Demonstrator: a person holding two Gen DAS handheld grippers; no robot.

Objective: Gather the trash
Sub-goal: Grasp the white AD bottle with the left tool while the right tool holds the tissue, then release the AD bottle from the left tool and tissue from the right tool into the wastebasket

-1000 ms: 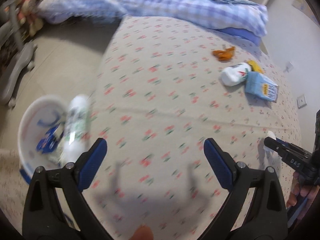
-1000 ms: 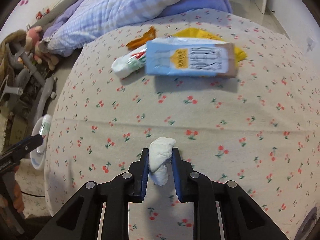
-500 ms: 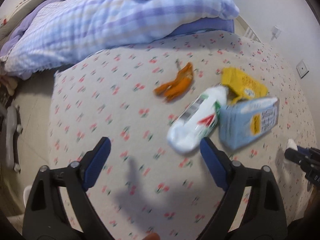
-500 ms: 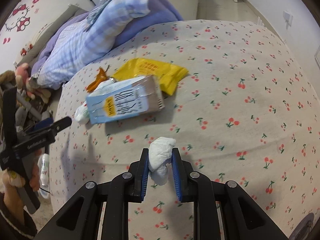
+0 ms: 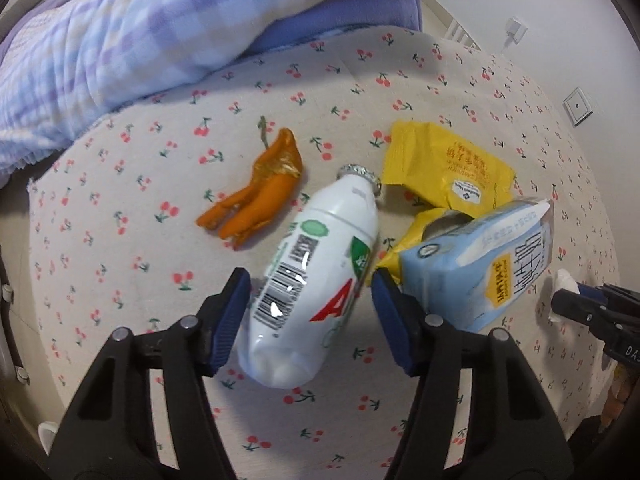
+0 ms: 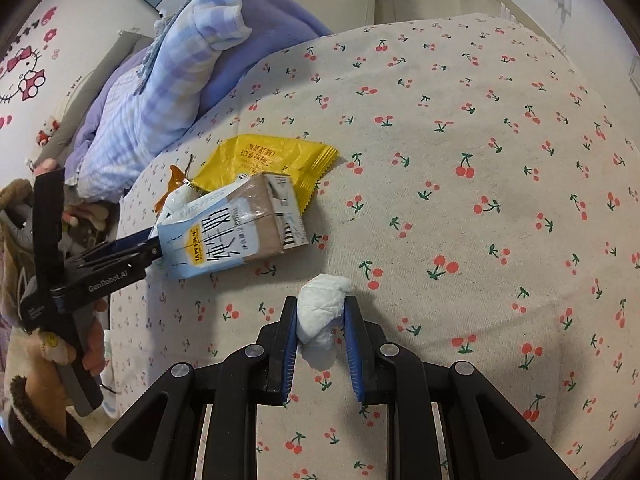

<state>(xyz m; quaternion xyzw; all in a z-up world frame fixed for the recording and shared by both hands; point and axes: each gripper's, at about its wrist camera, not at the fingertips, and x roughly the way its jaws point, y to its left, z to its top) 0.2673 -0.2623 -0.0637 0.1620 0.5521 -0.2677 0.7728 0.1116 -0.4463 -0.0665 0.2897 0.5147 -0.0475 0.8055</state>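
A white plastic bottle [image 5: 312,288] lies on the cherry-print bed sheet [image 5: 120,264], between the fingers of my left gripper [image 5: 310,284]. Its jaws are closing, with the blue pads [image 5: 236,300] beside the bottle's sides and a thin gap still showing. An orange peel [image 5: 260,196], a yellow wrapper [image 5: 444,168] and a pale blue milk carton [image 5: 492,268] lie just beyond and to the right. My right gripper [image 6: 321,312] is shut on a crumpled white tissue [image 6: 322,312], held above the sheet near the carton [image 6: 232,232]. The carton hides the fingertips of the left gripper [image 6: 120,256] in the right wrist view.
A checked blue blanket [image 5: 160,32] is heaped at the far side of the bed. A wall with a socket [image 5: 578,106] stands to the right. Soft toys [image 6: 16,200] and the bed's edge are at the left, where a person's hand [image 6: 92,344] holds the left gripper.
My left gripper swung from the white bin beside the bed over to the litter, and its jaws narrowed around the bottle. The right gripper shifted across the sheet, still holding the tissue.
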